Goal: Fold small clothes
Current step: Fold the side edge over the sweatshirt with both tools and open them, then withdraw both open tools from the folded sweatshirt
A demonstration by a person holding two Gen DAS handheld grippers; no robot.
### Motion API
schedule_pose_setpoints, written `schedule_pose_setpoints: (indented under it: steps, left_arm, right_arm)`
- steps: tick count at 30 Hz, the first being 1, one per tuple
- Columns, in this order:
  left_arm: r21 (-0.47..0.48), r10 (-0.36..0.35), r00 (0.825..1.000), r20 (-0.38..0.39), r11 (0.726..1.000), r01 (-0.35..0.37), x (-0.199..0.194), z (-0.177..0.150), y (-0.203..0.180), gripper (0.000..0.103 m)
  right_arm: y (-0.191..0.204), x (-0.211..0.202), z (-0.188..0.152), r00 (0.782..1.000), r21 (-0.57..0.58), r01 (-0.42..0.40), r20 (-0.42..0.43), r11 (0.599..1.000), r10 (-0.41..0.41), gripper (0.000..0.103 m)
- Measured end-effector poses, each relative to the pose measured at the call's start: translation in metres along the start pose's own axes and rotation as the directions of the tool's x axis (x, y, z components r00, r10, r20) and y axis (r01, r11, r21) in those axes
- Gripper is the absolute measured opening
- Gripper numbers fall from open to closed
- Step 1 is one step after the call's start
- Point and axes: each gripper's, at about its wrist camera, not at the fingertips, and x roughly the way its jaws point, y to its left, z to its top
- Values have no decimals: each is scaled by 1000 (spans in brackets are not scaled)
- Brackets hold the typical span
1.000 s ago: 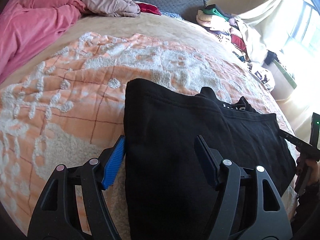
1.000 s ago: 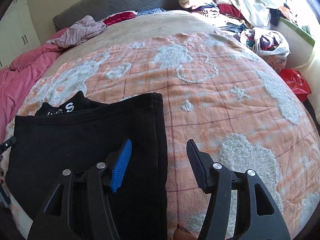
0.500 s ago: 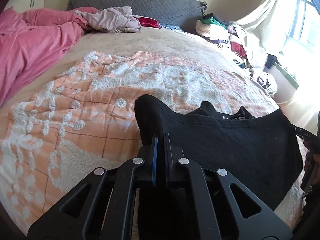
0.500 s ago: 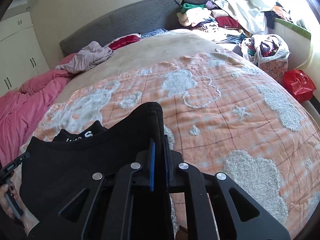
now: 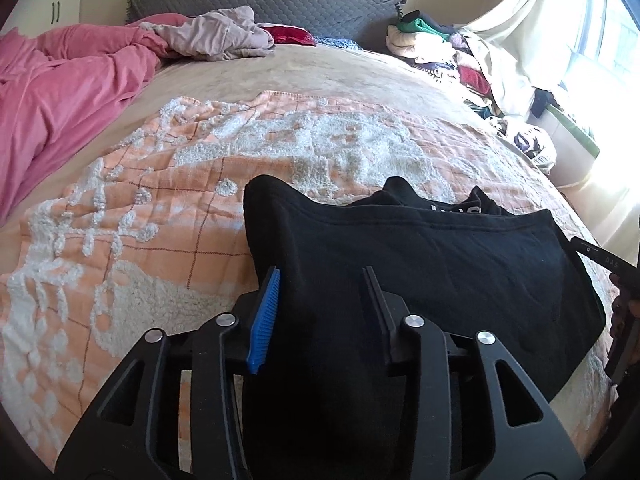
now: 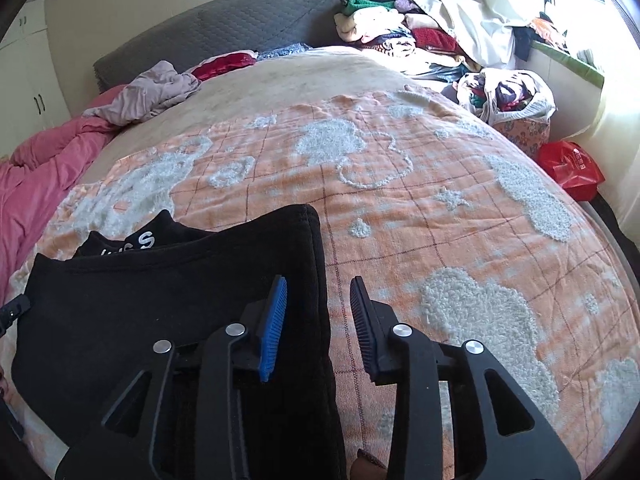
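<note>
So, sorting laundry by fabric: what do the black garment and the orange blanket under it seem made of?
Black garment: likely matte cotton knit; it drapes softly and has a stitched hem. Orange blanket: apparently woven cloth with raised white tufting, looped and fuzzy, crossed by thin dark grid lines.

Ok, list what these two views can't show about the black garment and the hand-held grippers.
- Black garment: near edge, left wrist view, hidden under the left hand-held gripper and cut off by the frame.
- White lettering on its collar: right wrist view, partly tucked behind the folded layer, unreadable.
- Right hand-held gripper: in the left wrist view only a dark sliver at the right edge; its open jaws show only in its own view.
- Garment type: folded, cannot tell.
</note>
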Motion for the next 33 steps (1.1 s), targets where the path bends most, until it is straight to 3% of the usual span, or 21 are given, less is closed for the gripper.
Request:
schedule_pose_setpoints:
  steps: [2,7,15,19,22,33]
  left_arm:
    - [10,-7,1000,-1,1000,7,-5,-2,-5,43]
    - [42,-25,1000,-12,999,26,-16,-10,-18,49]
    - [69,-74,993,-90,994,80,-17,-32,-34,54]
    - [65,-72,990,-122,995,81,-12,-47,-38,55]
    - [57,-74,990,-120,995,82,-17,-52,-37,56]
    - [73,-63,992,-111,995,71,-31,-68,-42,60]
  right_arm:
    - [5,-13,-2,999,-22,-2,36,1000,3,41]
    - [28,-37,-12,997,-134,-35,68,990,44,45]
    - [61,-41,-39,989,-213,-150,-41,965,145,46]
    - [70,-37,-53,988,-249,-141,-93,958,121,46]
    - [66,-27,-63,984,-227,-119,-159,966,84,46]
    - [53,-43,-89,983,-127,-121,-155,985,101,47]
